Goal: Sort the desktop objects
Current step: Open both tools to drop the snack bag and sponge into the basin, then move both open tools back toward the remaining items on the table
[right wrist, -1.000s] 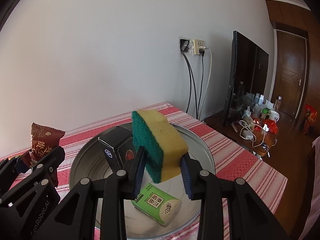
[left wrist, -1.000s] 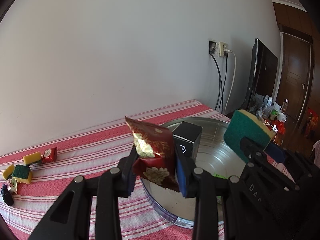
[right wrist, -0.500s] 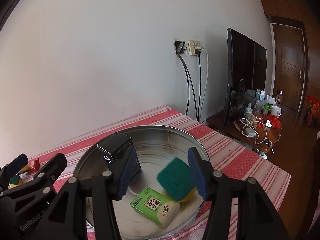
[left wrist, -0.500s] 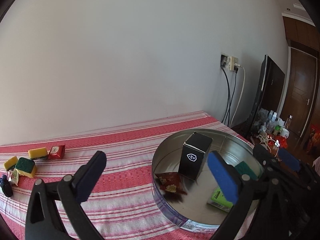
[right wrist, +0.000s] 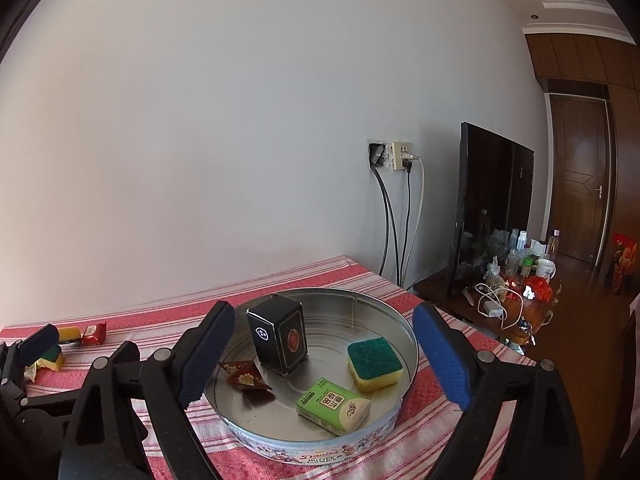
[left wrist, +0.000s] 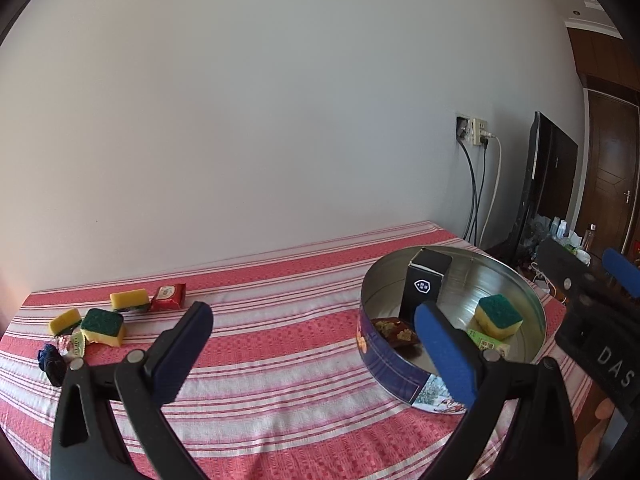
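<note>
Hovering over tin point(right wrist: 404, 340), both tools empty. Left tool point(left wrist: 316, 330) spread wide, nothing between pads. Right tool point(right wrist: 324, 354) jaws opening, nothing between them. Sponge point(right wrist: 374, 364), red snack packet point(right wrist: 245, 376), green tissue pack point(right wrist: 333, 405) and black box point(right wrist: 278, 338) lay inside tin, likely collection spot for sorting. Unsorted pile well apart at worktop's far-left edge: three sponges point(left wrist: 102, 325), red packet point(left wrist: 169, 297), small wrappers. Worktop point(left wrist: 280, 340) covered in red-striped cloth, against plain white wall; TV point(right wrist: 490, 216) and cluttered side table beyond.
</note>
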`<action>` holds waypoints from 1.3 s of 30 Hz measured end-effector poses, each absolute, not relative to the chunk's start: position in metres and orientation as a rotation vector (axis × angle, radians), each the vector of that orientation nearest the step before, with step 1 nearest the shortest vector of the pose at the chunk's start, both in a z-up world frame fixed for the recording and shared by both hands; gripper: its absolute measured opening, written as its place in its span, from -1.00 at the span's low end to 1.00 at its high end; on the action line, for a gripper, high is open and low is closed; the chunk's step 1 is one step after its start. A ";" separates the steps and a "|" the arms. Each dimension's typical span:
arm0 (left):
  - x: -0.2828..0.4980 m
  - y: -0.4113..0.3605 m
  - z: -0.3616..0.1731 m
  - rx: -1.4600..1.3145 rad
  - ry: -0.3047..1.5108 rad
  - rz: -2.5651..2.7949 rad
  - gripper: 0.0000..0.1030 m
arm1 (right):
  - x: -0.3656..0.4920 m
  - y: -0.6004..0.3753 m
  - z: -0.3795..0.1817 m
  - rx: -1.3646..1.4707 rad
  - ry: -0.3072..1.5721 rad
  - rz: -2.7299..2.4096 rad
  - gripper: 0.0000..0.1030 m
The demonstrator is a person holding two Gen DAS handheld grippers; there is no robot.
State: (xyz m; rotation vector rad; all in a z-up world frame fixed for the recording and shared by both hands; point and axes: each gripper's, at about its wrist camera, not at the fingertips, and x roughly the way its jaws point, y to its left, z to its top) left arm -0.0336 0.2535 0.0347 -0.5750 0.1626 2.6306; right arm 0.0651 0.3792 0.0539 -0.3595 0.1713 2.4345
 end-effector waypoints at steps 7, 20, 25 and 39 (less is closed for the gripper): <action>-0.030 0.220 0.030 -0.584 0.168 2.673 0.99 | 0.056 0.345 0.049 -0.386 0.145 2.486 0.81; -0.030 0.153 0.024 -0.578 0.188 2.781 0.99 | 0.038 0.279 0.047 -0.402 0.098 2.592 0.81; -0.035 0.125 0.020 -0.586 0.199 2.848 0.99 | 0.027 0.252 0.044 -0.417 0.081 2.639 0.81; -0.052 0.041 0.010 -0.698 0.047 2.969 0.99 | -0.001 0.184 0.036 -0.468 0.036 2.775 0.81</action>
